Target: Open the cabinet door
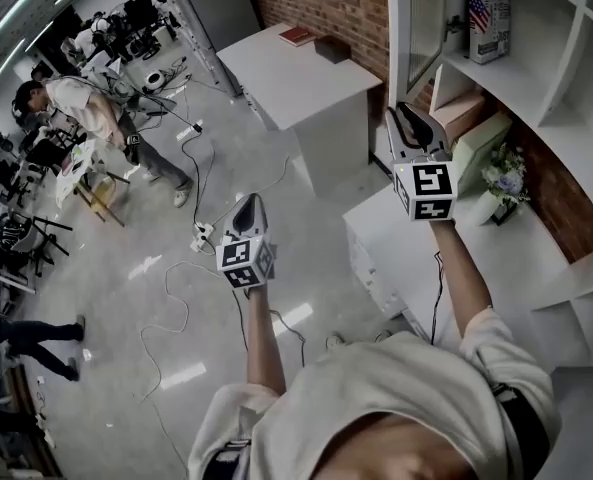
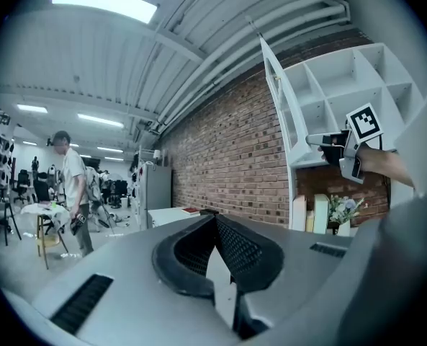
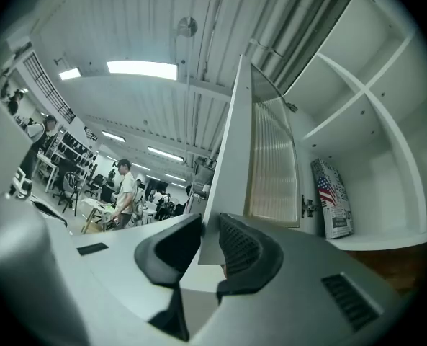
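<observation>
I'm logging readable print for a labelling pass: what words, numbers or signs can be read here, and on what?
Nothing here reads as text.
Flag-printed box: a US flag; its print is too small to read.
Red book: title too small to read.
Square markers: black-and-white patterns, no letters.
Cabinet door: no print.

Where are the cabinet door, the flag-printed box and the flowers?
cabinet door (image 3: pixel 231 153), right gripper view, on its white frame edge.
flag-printed box (image 3: pixel 333 199), right gripper view, on its front face.
flowers (image 1: pixel 504 177), head view, on the blossoms.
</observation>
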